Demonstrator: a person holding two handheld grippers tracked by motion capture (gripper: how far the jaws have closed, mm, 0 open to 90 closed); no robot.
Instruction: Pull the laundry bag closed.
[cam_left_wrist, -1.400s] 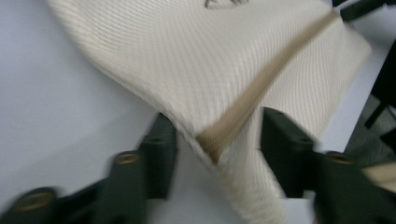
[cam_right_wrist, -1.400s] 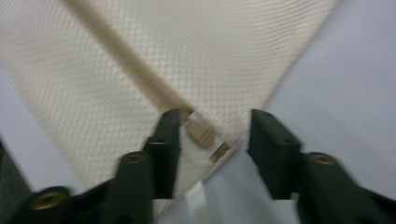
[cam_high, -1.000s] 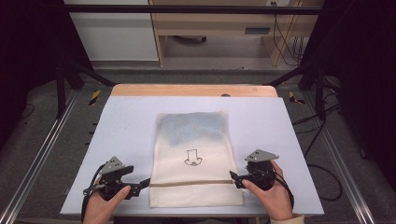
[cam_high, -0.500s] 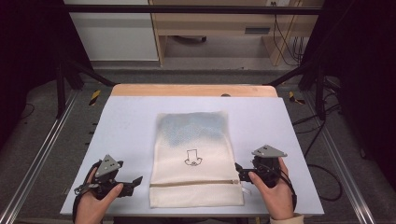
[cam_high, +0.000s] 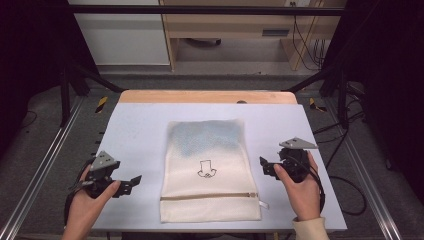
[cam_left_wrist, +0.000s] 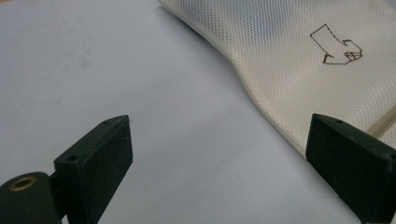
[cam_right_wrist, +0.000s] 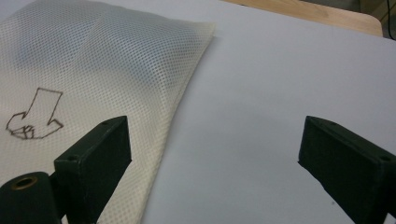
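Between both grippers, mesh bag (cam_high: 209, 170)

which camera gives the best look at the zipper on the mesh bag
The high view: the zipper runs across the mesh bag near its near edge, pull at right. The left gripper view catches one short end; the right gripper view has mesh and the embroidered mark.

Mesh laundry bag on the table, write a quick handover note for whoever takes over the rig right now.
Left gripper: open, holding nothing, apart from the bag's left edge.
Right gripper: open, holding nothing, just off the bag's right edge.
Mesh bag: lies flat mid-table, something bluish inside its far half, zipper across the near end looks shut, pull tab at its right end.
Done: bag appears loaded and zipped.
Left: probably nothing beyond moving it; check the zipper.
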